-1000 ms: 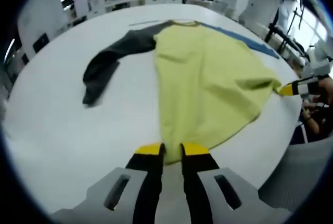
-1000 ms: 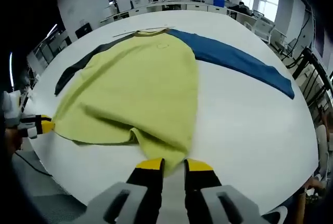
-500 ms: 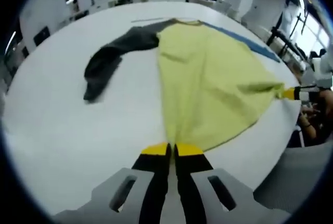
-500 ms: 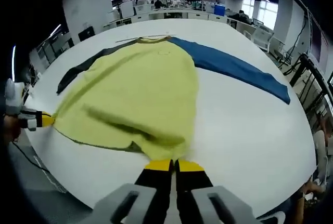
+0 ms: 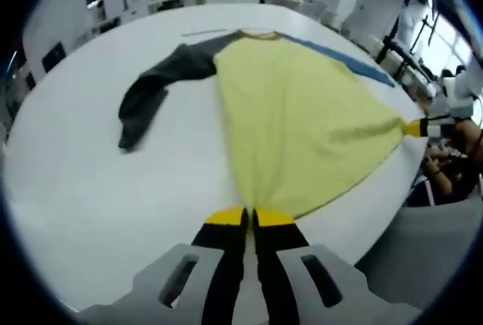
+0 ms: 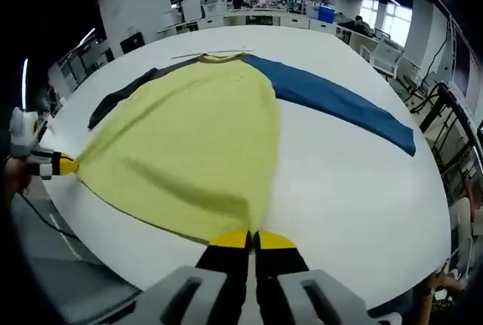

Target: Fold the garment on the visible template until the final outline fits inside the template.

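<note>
White and wide, the table (image 5: 68,182) sits in a big bright room with desks far behind it. On the table lies a shirt (image 5: 294,121) with a yellow body, spread flat.

Seen from the left gripper view, the dark grey sleeve (image 5: 151,87) lies bent on the left side of the shirt. The left gripper (image 5: 250,218) is at the near hem, its yellow tips pressed together on a corner of the yellow cloth. At the far right, the right gripper (image 5: 416,127) pinches the other hem corner, and the hem is pulled straight between them.

Seen from the right gripper view, the left gripper (image 6: 66,165) holds the hem at the left edge. The right gripper (image 6: 253,240) is clamped on the near corner. The blue sleeve (image 6: 339,102) stretches out flat to the right.
</note>
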A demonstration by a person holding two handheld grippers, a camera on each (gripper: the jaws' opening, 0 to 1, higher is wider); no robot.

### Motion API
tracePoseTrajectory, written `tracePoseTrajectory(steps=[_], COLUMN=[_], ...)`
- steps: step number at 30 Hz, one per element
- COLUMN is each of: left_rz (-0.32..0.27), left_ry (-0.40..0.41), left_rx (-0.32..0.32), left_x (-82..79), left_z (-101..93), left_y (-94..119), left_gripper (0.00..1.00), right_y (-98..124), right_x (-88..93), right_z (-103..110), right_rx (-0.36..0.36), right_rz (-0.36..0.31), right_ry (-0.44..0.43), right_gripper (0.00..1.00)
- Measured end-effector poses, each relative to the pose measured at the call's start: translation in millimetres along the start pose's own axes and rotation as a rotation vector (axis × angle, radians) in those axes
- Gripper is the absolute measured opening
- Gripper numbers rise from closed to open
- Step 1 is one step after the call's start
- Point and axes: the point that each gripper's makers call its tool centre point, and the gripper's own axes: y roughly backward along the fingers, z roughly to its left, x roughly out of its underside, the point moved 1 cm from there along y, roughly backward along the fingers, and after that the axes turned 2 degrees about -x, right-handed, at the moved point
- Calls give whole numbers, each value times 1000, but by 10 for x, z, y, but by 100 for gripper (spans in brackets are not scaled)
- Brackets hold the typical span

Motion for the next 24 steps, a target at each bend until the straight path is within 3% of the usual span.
tracePoseTrajectory(steps=[7,15,24], left_rz=[26,66,62], left_ry=[-15,-30,-12], left_rx=[-10,-33,-38], left_x=[135,279,280], left_z=[-92,-70,-69], left_y=[-14,-45,-32], left_gripper=[1,1,2], right_y=[-30,-34,-67], right_x=[116,143,179], right_z=[-72,-92,-88], right_rx=[-13,-26,-23], right_rz=[36,47,64], right_ry=[-12,-32,-8], right_gripper=[0,0,0])
